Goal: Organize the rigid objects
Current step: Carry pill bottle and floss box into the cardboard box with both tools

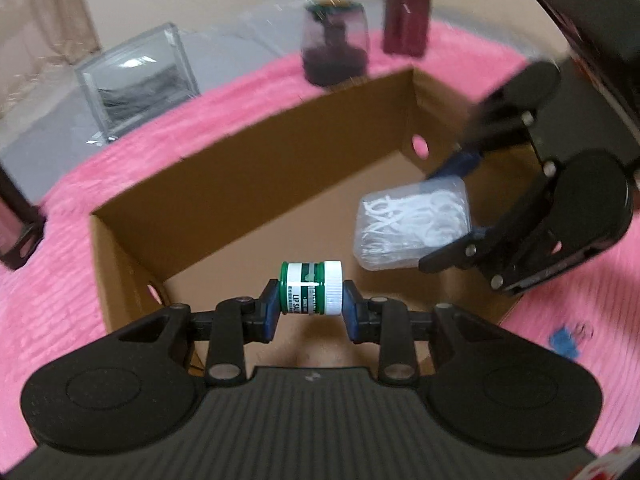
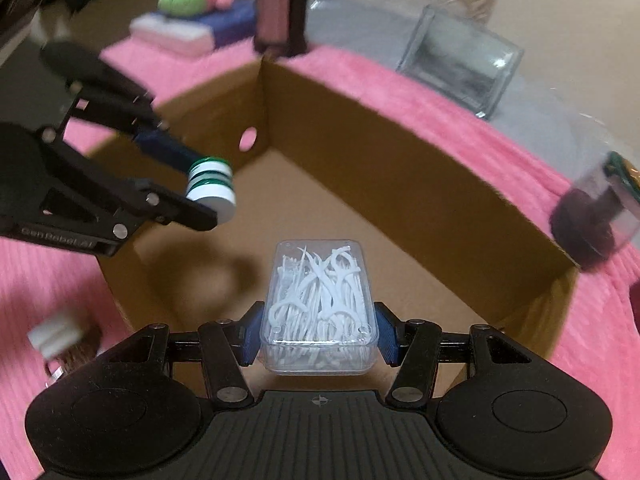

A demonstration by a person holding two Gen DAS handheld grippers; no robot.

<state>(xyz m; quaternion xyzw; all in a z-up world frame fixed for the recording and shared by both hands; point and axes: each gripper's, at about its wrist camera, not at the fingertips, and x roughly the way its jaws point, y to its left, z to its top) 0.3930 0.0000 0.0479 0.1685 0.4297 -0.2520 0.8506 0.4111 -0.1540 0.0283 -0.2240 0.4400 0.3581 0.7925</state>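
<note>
Left gripper: the left gripper (image 1: pixel 311 308) is clamping a small green jar with a white screw cap and a "LIP" label (image 1: pixel 312 288) between its blue-padded fingers (image 1: pixel 271 314), the jar lying sideways with its cap toward the right finger.
Jar position: the jar is hanging above the open brown cardboard box (image 1: pixel 256 184), over the near part of the box floor; in the right wrist view the same jar (image 2: pixel 211 188) is showing at the left, held clear of the floor.
Right gripper: the right gripper (image 2: pixel 318 334) is squeezing a clear plastic rectangular case filled with white floss picks (image 2: pixel 319 300) by its two long sides, its blue pads pressing on the case walls.
Case position: the case is sitting over the middle of the box interior (image 2: pixel 400 208); whether it is touching the floor cannot be told. From the left wrist view the case (image 1: pixel 414 226) is lying to the right of the jar, apart from it.
Surroundings: the box is resting on a fluffy pink blanket (image 1: pixel 52 300). Beyond the far wall a dark purple translucent cup (image 1: pixel 335 46) and a dark red rectangular box (image 1: pixel 407 18) are standing, and a clear glass block (image 1: pixel 138 78) is standing further left.
Image quality: the background is blurring in both views.
</note>
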